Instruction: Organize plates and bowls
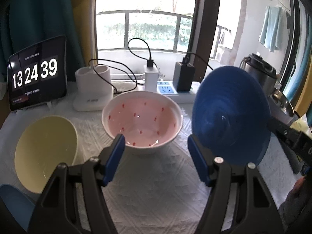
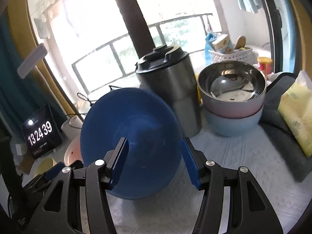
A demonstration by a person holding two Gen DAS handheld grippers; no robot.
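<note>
1. The left gripper [image 1: 156, 144] is hovering just short of the pink bowl [image 1: 142, 120], released, with nothing between its blue fingers [image 1: 115, 156].
2. A white quilted cloth [image 1: 156, 185] is lying under the pink bowl and covering the table.
3. The pink bowl, dotted with red, is sitting upright on the cloth, straight ahead of the left gripper.
4. A yellow bowl [image 1: 44, 156] is lying left of the pink bowl, tipped so that its hollow is facing right; the two are not touching.
5. A blue bowl [image 1: 230, 117] is standing steeply tilted just right of the pink bowl and is looking blurred.
6. The right gripper [image 2: 154, 150] is reaching in from the right of the pink bowl with the blue bowl between its fingers; whether the pads are pressing on it cannot be told.
7. A steel canister [image 2: 171, 89] with a black lid is standing to the right of the pink bowl, behind the blue bowl.
8. A steel-lined bowl [image 2: 232, 85] is resting in a pale blue bowl [image 2: 234, 124], further right again.
9. A power strip [image 1: 171, 91] and a white holder [image 1: 91, 85] are sitting behind the pink bowl.
10. A clock screen [image 1: 37, 74] is leaning behind and left of the pink bowl.
</note>
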